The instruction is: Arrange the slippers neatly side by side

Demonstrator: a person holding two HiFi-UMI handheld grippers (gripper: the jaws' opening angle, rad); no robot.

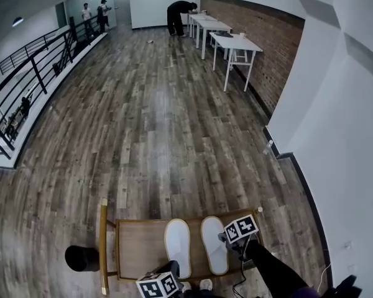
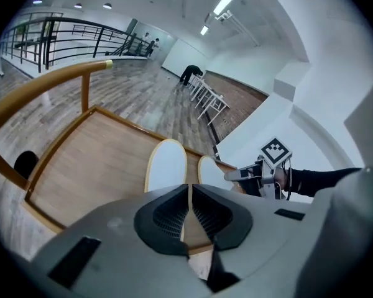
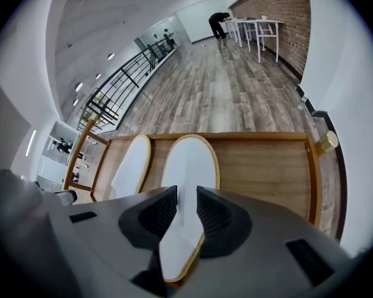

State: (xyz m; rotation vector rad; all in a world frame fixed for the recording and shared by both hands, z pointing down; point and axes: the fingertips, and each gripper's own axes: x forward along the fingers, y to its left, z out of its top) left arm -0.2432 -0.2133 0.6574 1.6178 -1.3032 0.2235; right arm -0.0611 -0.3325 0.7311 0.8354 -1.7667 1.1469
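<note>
- The low wooden counter (image 1: 140,247) stands on the floor. Both white slippers lie flat on its right half, toes to the far edge and heels to the near edge.
- The left slipper (image 1: 177,246) sits about mid-counter. The right slipper (image 1: 214,244) lies just beside it, closer to the right edge. A thin strip of wood shows between them, so they are not touching.
- They point nearly the same way, which is what a neat pair needs. I think the job is close to done.
- The right gripper (image 3: 186,213) points steeply down at the heel end of the right slipper. Its jaws stand partly apart with the heel in the gap, and the pads do not seem to squeeze it. My guess is that it is at that end because the heel is the easy part to nudge or steer.
- The left gripper (image 2: 189,213) hangs above the near edge, behind the left slipper's heel. Its jaws are pressed almost together, with only a thin slit, and there is nothing in them — it looks to be out of the way on purpose.
- One thing could go wrong: if the right gripper lifts off crooked, it may drag the heel and turn that slipper out of line.
</note>
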